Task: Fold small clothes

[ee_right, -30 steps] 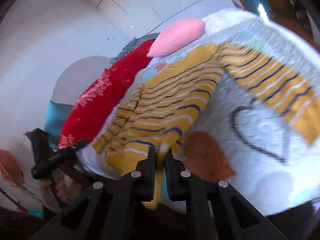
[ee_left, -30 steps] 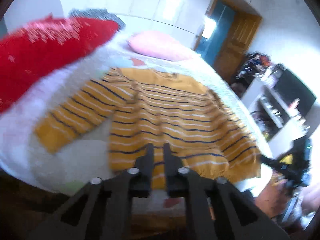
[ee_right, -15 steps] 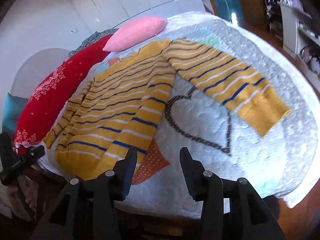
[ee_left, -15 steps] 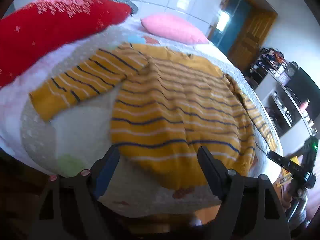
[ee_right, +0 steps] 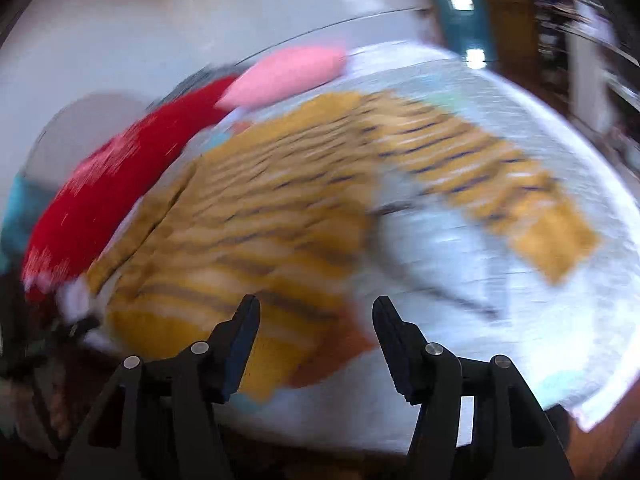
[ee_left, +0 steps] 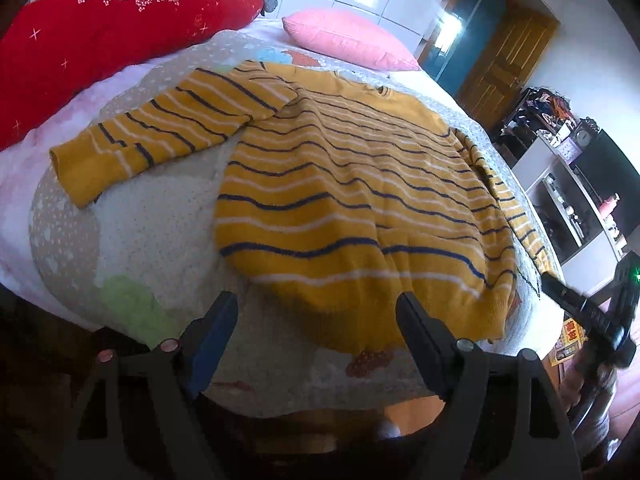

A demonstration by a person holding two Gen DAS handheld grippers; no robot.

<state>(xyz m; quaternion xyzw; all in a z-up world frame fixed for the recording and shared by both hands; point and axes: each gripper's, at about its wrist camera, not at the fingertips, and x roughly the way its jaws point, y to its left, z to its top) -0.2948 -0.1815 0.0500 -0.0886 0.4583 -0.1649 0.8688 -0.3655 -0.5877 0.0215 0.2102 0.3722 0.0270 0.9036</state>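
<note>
A yellow sweater with navy and white stripes lies flat on the bed, both sleeves spread out; it also shows blurred in the right wrist view. My left gripper is open and empty, just short of the sweater's bottom hem near the bed's edge. My right gripper is open and empty, hovering over the hem's other corner. The right gripper's body shows at the far right of the left wrist view.
A red pillow and a pink pillow lie at the head of the quilted bed. A wooden door and shelves stand to the right of the bed.
Both grippers have let go of the sweater's hem and opened wide. The sweater has settled flat on the bed. The right wrist view is swinging, blurred.
</note>
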